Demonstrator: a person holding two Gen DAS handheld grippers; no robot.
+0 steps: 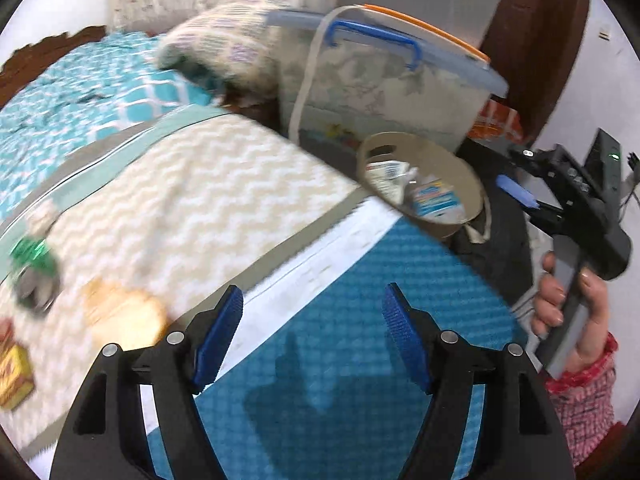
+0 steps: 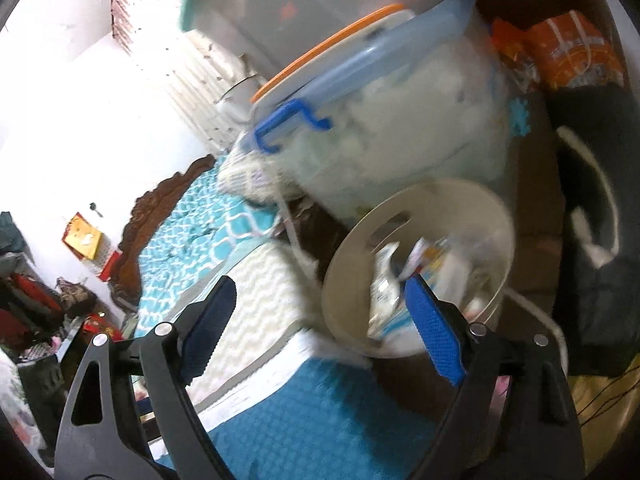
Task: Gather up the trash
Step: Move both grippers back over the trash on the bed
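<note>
A: Status on the left tongs (image 1: pixel 312 316)?

B: Spread wide, nothing between the blue pads (image 1: pixel 222 340). They hang over the teal mat (image 1: pixel 340 344) at the near edge of the bed (image 1: pixel 208 200).

A: Right tongs (image 2: pixel 320 316)?

B: Also spread and empty. In the right wrist view the beige bin (image 2: pixel 352 280) sits at 1 o'clock from them, with the right pad overlapping its rim in the picture. Contact: cannot tell, the frame is blurred.

A: Where's the trash?

B: Some lies in the bin: white and blue wrappers (image 1: pixel 424 196), piled loosely. In the left wrist view more is on the zigzag blanket at 9 to 10 o'clock: a green crumpled piece (image 1: pixel 34 256), a tan flat piece (image 1: pixel 120 312) near the left pad, and a yellow box (image 1: pixel 14 376) at the frame edge. All are motion-blurred.

A: Anything else around the bin?

B: A clear storage box with a blue lid and handle (image 1: pixel 384 92) stands behind it at 12 o'clock. A hand (image 1: pixel 568 312) with a red patterned sleeve grips the right tool's handle at 3 o'clock in the left wrist view.
</note>
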